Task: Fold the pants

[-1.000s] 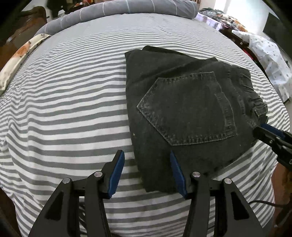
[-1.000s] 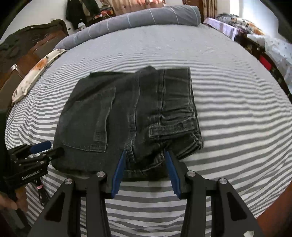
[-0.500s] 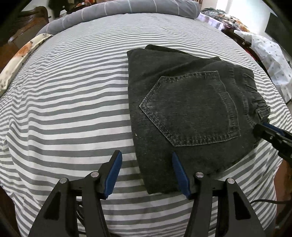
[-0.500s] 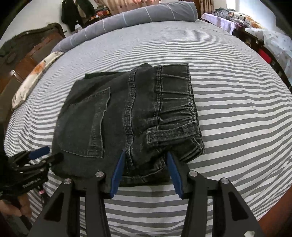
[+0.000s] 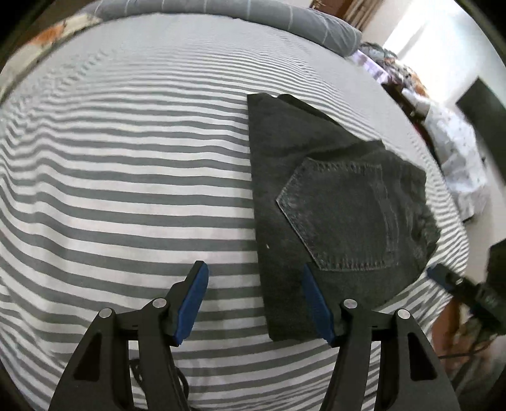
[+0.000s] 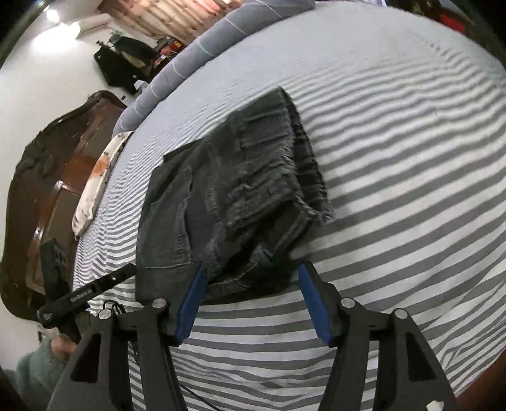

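The dark grey denim pants [image 5: 332, 202] lie folded in a compact stack on the striped bed [image 5: 126, 177], back pocket up. My left gripper [image 5: 254, 302] is open and empty, hovering over the stack's near left corner; its right finger is over the denim. In the right wrist view the pants [image 6: 227, 196] show their elastic waistband edge, with a fold bulging at the near right. My right gripper [image 6: 249, 300] is open and empty at the stack's near edge, with no cloth between the pads.
A grey rolled duvet [image 5: 253, 25] lies along the far side of the bed. A dark wooden headboard [image 6: 38, 177] and a floral pillow [image 6: 95, 183] are at the left. Cluttered furniture with white cloth [image 5: 458, 151] stands beyond the right edge.
Both grippers have pulled back and swung; the left view turned left, the right view tilted and rolled. The pants stay in place, folded. Both grippers stay open.
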Available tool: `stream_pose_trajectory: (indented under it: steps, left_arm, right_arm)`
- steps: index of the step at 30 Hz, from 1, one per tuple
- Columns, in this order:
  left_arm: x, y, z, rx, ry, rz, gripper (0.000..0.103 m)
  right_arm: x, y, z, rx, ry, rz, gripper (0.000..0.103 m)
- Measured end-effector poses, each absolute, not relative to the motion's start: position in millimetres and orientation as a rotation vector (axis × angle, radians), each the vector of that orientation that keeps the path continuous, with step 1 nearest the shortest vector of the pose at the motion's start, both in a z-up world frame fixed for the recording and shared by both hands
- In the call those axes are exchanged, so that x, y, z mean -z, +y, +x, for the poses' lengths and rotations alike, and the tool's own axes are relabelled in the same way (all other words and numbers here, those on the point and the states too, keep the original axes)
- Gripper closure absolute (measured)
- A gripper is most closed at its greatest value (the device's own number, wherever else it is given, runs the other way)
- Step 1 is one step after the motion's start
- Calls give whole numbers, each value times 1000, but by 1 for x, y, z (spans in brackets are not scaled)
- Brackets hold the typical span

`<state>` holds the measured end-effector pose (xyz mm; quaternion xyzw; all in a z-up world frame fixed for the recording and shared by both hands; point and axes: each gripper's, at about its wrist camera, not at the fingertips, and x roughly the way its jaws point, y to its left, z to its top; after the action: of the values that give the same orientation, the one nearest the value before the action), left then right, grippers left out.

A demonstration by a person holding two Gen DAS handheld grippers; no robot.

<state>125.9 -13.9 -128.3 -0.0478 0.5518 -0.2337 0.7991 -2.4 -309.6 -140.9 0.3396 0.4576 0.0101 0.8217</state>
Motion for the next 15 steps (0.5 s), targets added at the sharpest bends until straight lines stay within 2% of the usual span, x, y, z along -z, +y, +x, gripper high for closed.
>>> stream_pose_trajectory:
  steps: [9, 15]
  left_arm:
    - [138, -23, 146, 599, 1229, -208, 41]
    - [142, -45, 160, 635, 1231, -199, 41]
  right_arm:
    - [179, -321, 18, -146, 945, 874, 42]
    - [179, -324, 50, -205, 893, 882, 39]
